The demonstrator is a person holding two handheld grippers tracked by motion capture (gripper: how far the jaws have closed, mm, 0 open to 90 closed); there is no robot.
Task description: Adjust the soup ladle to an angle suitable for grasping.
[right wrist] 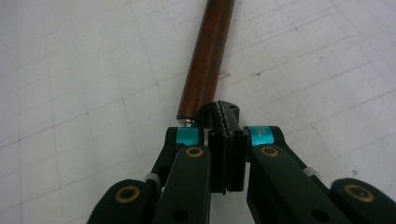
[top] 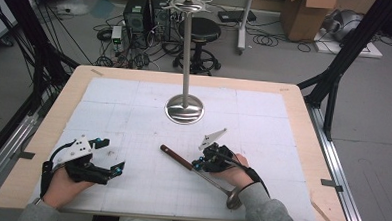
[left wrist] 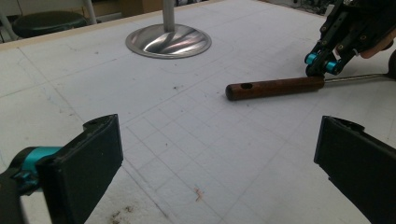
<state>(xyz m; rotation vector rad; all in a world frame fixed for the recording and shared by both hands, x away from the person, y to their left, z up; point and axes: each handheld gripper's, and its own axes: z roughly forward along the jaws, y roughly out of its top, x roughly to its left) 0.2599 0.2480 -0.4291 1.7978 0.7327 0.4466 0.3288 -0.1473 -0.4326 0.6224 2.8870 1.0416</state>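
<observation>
Ladle (top: 197, 169) lying diagonally across the tabletop (top: 134, 113) at lower centre of the high view, wooden handle up-left, bowl at lower right. Right tool (top: 201, 163) shut flat, pads together beside the shaft, gripping nothing; better reopened and centred over the shaft. Left tool (top: 113, 157) wide open, empty.

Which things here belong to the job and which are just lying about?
In the job: ladle, right gripper, shut beside its handle; possibly the hook stand.
Lying about: stool, computer towers, cardboard box, floor cables.
</observation>
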